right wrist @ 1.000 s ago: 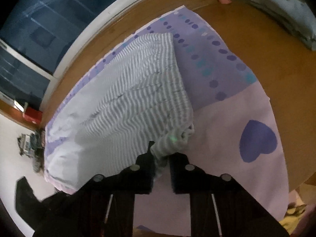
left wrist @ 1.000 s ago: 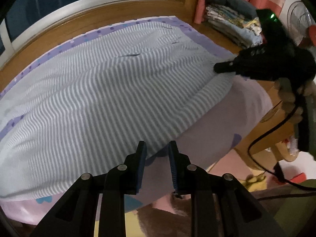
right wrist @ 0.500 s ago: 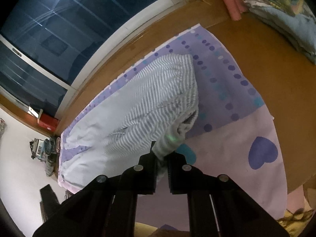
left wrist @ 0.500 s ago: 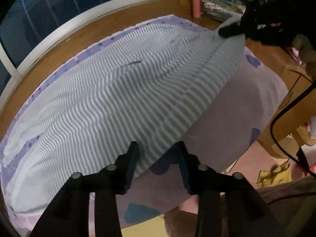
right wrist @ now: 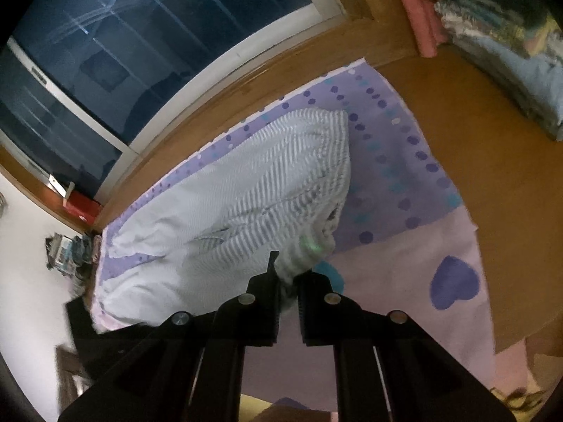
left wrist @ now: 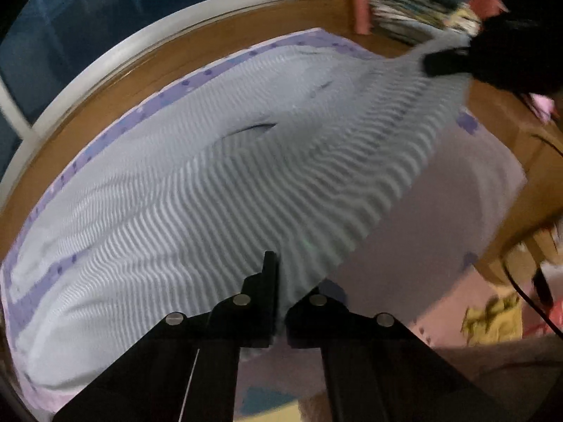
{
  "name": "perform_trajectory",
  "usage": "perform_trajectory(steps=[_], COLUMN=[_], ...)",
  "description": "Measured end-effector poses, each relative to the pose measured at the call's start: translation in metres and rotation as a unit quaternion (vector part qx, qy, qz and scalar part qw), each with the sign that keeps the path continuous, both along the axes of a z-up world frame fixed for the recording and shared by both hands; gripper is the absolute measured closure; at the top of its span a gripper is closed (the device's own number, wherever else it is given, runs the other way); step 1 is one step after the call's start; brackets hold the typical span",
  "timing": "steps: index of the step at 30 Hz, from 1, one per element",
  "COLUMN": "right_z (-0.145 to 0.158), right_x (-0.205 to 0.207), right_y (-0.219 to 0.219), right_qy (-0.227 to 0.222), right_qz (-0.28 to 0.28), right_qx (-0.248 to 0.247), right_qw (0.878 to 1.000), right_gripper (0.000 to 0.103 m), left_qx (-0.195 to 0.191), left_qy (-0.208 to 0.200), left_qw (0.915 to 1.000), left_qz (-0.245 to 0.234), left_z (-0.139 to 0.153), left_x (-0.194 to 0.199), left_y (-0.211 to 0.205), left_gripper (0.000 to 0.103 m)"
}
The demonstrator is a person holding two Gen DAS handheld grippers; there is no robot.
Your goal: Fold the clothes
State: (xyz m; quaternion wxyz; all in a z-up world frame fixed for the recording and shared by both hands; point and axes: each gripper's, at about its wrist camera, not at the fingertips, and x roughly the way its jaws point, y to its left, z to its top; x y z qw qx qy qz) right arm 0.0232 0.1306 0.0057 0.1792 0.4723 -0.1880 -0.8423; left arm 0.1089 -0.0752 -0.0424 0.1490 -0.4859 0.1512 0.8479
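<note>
Here, far left in the right wrist view: dark window (right wrist: 105, 52) w/ white frame, then wooden surface (right wrist: 475, 133) w/ a lilac cloth (right wrist: 397, 161) (dots, hearts) spread over it. Striped garment (left wrist: 246, 176) lies on that cloth, mostly flat, both near corners lifted. Left gripper (left wrist: 279, 281) is clenched on the garment's near edge, fabric pinched btwn the jaws. Right gripper (right wrist: 288, 277) likewise clamped on a bunched corner of the garment (right wrist: 281, 183), raised off the cloth; in the left wrist view the right gripper (left wrist: 440, 63) shows top right, blurred, gripping that corner. Far right: stack of folded clothes (right wrist: 510, 56) on the wood, beside pink curtain (right wrist: 418, 10).
</note>
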Motion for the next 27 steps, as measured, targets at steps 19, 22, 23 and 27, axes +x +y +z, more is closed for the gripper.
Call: perform_trajectory(steps=[19, 22, 23, 27], right_z=[-0.058, -0.055, -0.053, -0.04], right_x=[0.014, 0.017, 0.018, 0.031], right_y=[0.045, 0.054, 0.058, 0.071], right_qy=[0.004, -0.006, -0.009, -0.002], right_qz=[0.012, 0.023, 0.023, 0.034], right_qx=[0.158, 0.154, 0.148, 0.125], right_qw=[0.987, 0.988, 0.989, 0.992], right_gripper=[0.093, 0.078, 0.075, 0.068], left_qx=[0.035, 0.043, 0.044, 0.044], left_qy=[-0.075, -0.075, -0.075, -0.074], left_qw=[0.995, 0.9954, 0.9954, 0.9958], left_qz=[-0.055, -0.041, -0.041, -0.033], left_z=[-0.008, -0.007, -0.008, -0.009], left_x=[0.034, 0.032, 0.027, 0.023], left_y=[0.069, 0.064, 0.062, 0.059], left_gripper=[0.093, 0.093, 0.093, 0.093])
